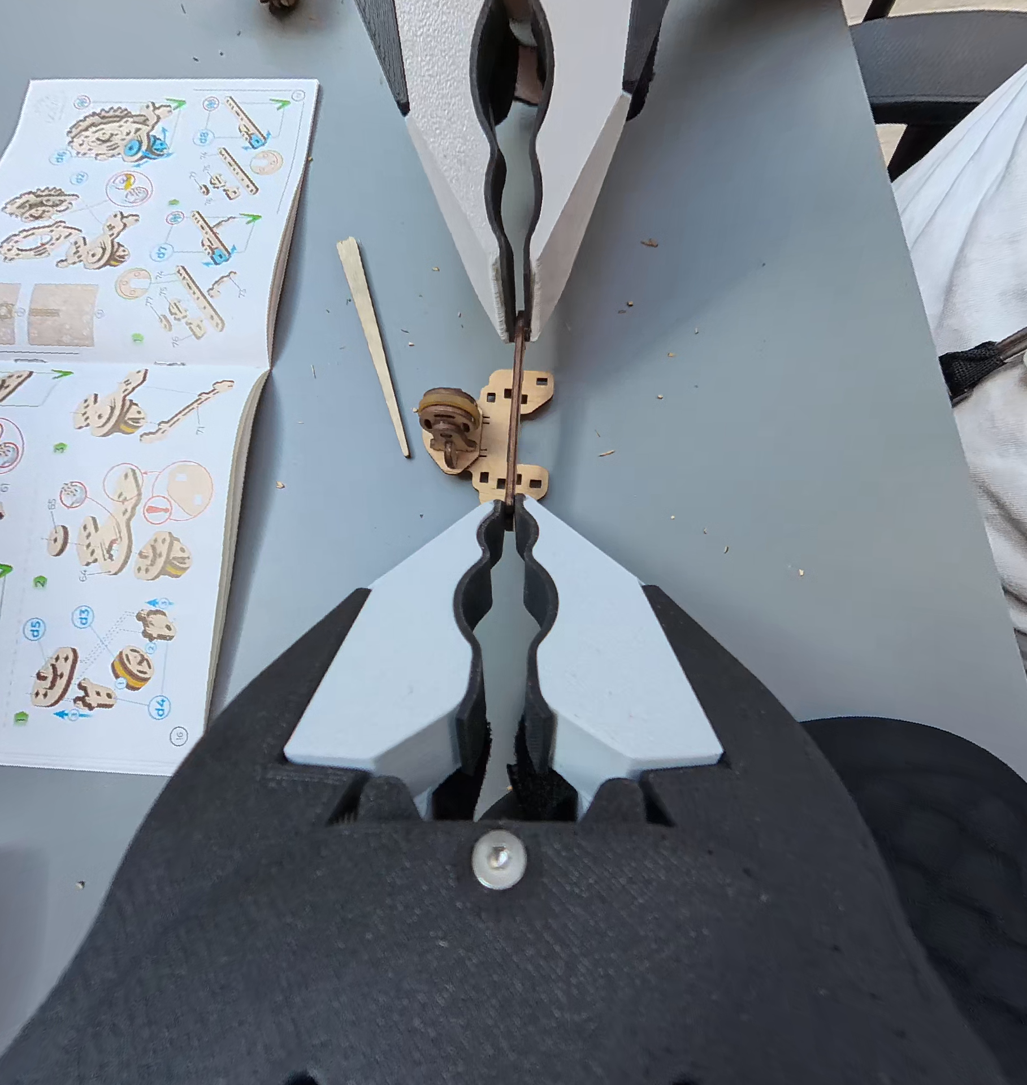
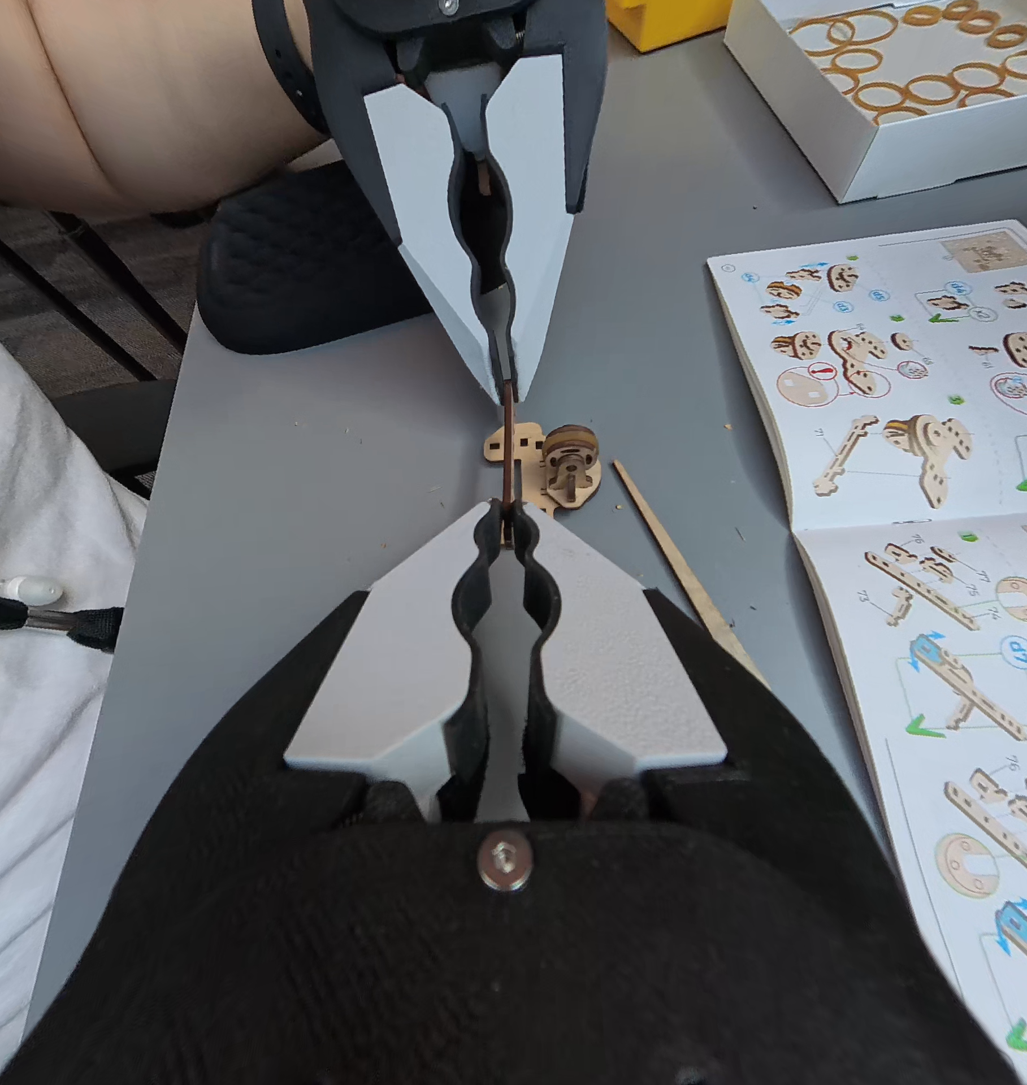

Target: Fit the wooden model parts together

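A thin dark wooden strip (image 1: 517, 411) is seen edge-on, held level between my two grippers. My left gripper (image 1: 508, 514) is shut on its near end. My right gripper (image 1: 519, 326) is shut on its far end, facing the left one. The right wrist view shows the same: the right gripper (image 2: 506, 516) and left gripper (image 2: 508, 390) each pinch one end of the strip (image 2: 507, 458). Under the strip a flat pale wooden plate (image 1: 537, 387) with square holes carries a round wheel assembly (image 1: 447, 418). I cannot tell whether the strip touches the plate (image 2: 522, 441).
An open instruction booklet (image 1: 123, 364) lies on the grey table (image 1: 704, 352), and a wooden stick (image 1: 376, 346) lies beside the plate. A white box of wooden rings (image 2: 910, 88) stands farther off. A person in white (image 1: 998, 352) sits at the table edge by a black chair armrest (image 2: 299, 264). The right tips stand about 6 centimeters off the wooden stick (image 1: 376, 346). The right camera catches it too, in the right wrist view (image 2: 678, 565).
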Motion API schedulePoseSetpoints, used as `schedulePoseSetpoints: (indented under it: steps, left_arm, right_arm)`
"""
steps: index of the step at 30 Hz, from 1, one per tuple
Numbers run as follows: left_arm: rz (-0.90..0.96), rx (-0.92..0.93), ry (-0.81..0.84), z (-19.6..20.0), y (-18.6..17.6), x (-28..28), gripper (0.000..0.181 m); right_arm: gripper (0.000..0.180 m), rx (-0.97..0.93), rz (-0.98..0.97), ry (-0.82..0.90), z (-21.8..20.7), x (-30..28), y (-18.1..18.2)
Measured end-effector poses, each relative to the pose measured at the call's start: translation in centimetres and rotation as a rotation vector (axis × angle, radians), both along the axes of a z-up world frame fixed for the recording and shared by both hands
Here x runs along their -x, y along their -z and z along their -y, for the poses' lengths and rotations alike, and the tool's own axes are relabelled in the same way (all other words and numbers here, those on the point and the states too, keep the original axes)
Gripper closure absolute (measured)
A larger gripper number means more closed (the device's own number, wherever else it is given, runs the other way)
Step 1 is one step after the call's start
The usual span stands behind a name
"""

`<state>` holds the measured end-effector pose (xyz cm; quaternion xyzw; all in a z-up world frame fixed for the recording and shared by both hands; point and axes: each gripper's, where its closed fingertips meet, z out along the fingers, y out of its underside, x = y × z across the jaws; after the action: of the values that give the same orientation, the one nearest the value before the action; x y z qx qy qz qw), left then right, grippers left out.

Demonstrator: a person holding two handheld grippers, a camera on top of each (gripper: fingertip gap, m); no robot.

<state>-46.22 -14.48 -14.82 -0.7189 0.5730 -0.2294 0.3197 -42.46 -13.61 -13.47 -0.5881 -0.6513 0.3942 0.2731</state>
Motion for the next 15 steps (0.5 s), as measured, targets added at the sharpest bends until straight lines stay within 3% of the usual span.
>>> schedulePoseSetpoints:
  steps: [9,15]
  left_arm:
    - [0.114,-0.036,-0.022,0.1,-1.5,-0.2,0.18]
    - [0.108,0.02,-0.044,0.2,-1.2,-0.1,0.18]
  right_arm:
    - [0.178,0.062,-0.148,0.005,-0.1,0.4,-2.6]
    - [0.177,0.125,-0.151,0.02,0.0,0.4,-2.2]
